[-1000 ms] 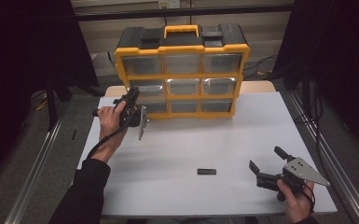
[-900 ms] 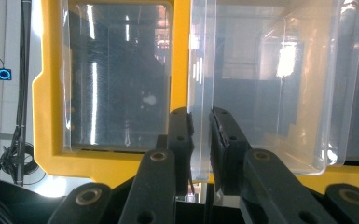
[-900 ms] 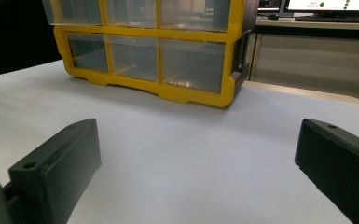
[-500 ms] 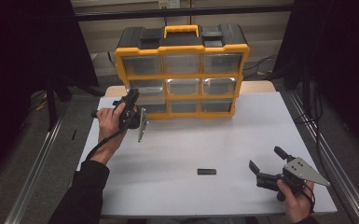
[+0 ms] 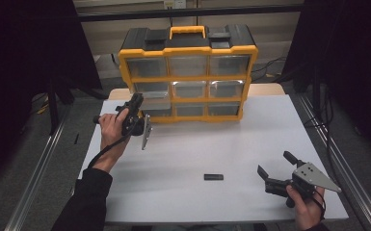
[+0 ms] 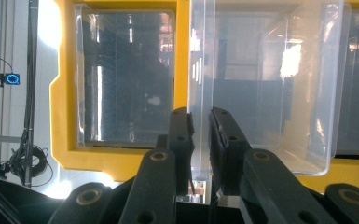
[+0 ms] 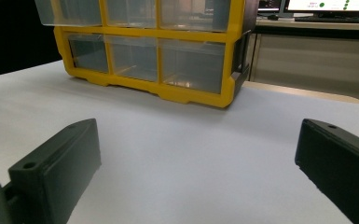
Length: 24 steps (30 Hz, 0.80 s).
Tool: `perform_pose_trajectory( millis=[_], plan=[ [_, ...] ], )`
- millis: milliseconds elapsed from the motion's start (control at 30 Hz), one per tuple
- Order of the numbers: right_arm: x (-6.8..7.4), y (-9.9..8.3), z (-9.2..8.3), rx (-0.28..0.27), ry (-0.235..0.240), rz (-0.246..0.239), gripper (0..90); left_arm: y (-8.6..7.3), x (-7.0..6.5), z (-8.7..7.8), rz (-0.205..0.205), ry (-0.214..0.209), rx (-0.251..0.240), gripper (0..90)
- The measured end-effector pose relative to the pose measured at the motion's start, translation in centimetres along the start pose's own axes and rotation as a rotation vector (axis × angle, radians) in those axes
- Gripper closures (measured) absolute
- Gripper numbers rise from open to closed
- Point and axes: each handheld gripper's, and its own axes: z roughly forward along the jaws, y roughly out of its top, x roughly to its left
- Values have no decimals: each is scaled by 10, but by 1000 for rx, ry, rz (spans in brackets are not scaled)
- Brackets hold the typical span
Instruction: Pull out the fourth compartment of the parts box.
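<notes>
High view gives me the layout: a yellow and black drawer organiser (image 5: 188, 77) stands at the far edge of the white tabletop (image 5: 197, 154), its clear drawers facing me. My left tool (image 5: 136, 107) is up against its lower left corner. From the left gripper view, that tool (image 6: 200, 135) has its jaws pinched together on the thin front wall of a clear plastic drawer (image 6: 261, 88) that stands out from the yellow frame; the neighbouring drawer sits flush.

My right tool (image 5: 275, 169) rests low near the front right corner of the tabletop, jaws spread wide with nothing between them. A small black block (image 5: 213, 176) lies on the tabletop just to its left, apart from it. Between that block and the organiser the white surface is open. Metal rails (image 5: 33, 178) run along both sides.
</notes>
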Motion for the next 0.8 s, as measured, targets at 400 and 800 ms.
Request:
perform_pose_trajectory(
  millis=[400,800],
  plan=[
    [1,0,0,1,5,1,0,1,1,-8,0,-2,-3,798],
    [1,0,0,1,10,5,0,0,0,-16,10,2,-15,798]
  ],
)
